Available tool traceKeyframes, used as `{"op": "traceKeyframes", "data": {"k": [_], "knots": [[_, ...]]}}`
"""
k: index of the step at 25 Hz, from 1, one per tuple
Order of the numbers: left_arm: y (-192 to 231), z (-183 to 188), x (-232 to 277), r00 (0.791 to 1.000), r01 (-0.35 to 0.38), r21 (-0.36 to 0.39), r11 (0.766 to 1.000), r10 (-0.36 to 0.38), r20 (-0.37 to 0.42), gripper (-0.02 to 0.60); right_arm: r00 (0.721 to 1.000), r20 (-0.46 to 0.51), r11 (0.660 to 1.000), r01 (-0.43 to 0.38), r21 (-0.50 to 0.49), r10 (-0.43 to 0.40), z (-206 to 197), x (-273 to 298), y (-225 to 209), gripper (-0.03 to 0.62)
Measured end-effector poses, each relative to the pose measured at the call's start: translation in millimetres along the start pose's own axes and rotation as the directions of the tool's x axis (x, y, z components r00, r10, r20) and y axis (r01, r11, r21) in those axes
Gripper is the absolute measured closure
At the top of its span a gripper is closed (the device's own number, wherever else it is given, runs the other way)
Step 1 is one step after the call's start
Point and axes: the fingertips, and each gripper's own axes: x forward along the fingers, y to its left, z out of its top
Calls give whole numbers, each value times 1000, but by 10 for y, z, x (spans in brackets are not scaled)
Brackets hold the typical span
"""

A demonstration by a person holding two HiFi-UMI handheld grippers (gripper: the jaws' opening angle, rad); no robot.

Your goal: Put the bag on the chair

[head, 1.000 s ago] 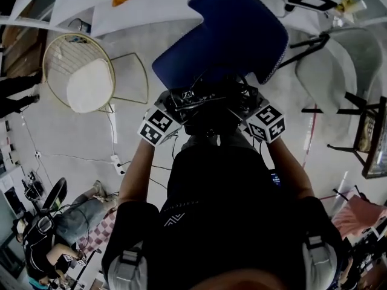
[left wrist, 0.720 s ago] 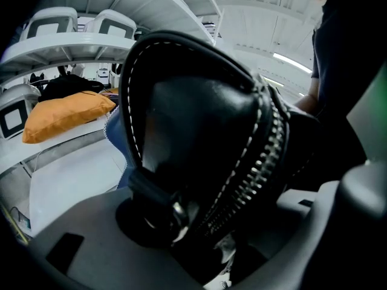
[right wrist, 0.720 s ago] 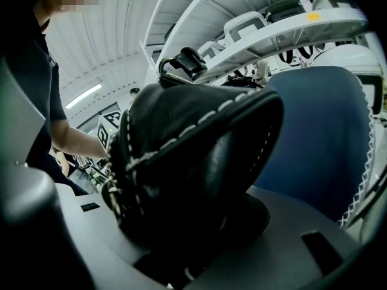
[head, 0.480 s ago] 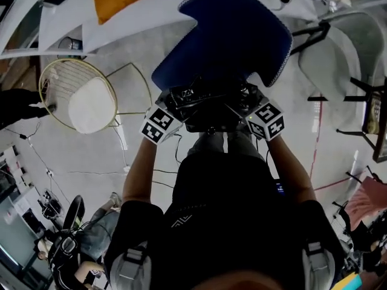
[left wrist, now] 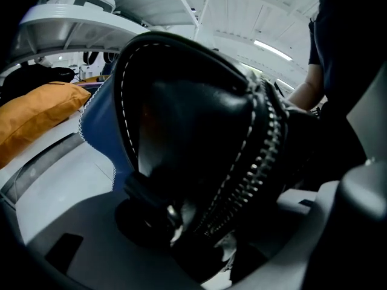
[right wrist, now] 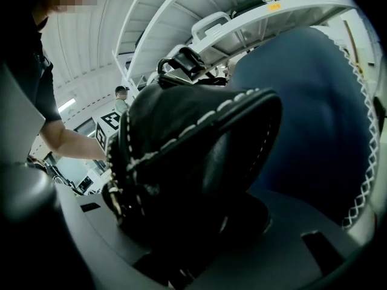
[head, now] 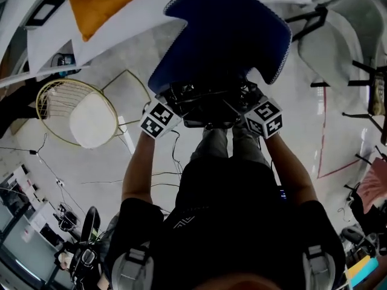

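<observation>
A black leather bag (head: 208, 98) with white stitching and a zip hangs between my two grippers, just over the near edge of the blue chair seat (head: 227, 32). My left gripper (head: 172, 104) is shut on the bag's left end (left wrist: 193, 156). My right gripper (head: 245, 104) is shut on its right end (right wrist: 187, 168). The blue chair (right wrist: 320, 132) with its white zigzag-stitched edge fills the space behind the bag in the right gripper view, and shows as a blue strip (left wrist: 100, 132) in the left gripper view. Whether the bag touches the seat I cannot tell.
A round gold wire chair with a white cushion (head: 91, 119) stands to the left. An orange cushion (head: 106, 2) lies on a white surface beyond the blue chair. A white chair (head: 335, 41) stands at right. Cables (head: 130, 177) run across the floor.
Both grippers have carried the bag forward and down, closer to the blue seat. The seat now looms larger behind the bag.
</observation>
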Motion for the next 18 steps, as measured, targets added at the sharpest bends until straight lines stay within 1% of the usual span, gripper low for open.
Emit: {"op": "traceKeyframes", "data": {"k": [4,8,14,18], "knots": [[84,-32,92,999,26,32,999,-25,-22,293,1000,17,999,22,35,-23,-57,65,-82,378],[167,-66,181,998,47,49,998,-45,-38,293,999,10,997,45,61,-45,-125,123,-153,378],[266,-118,306,996,72,62,995,-68,-63,288,998,12,994,61,92,-62,-195,213,-249,378],[329,-166,409,993,95,72,993,-89,-83,287,996,28,989,85,125,-89,-248,277,-328,378]]}}
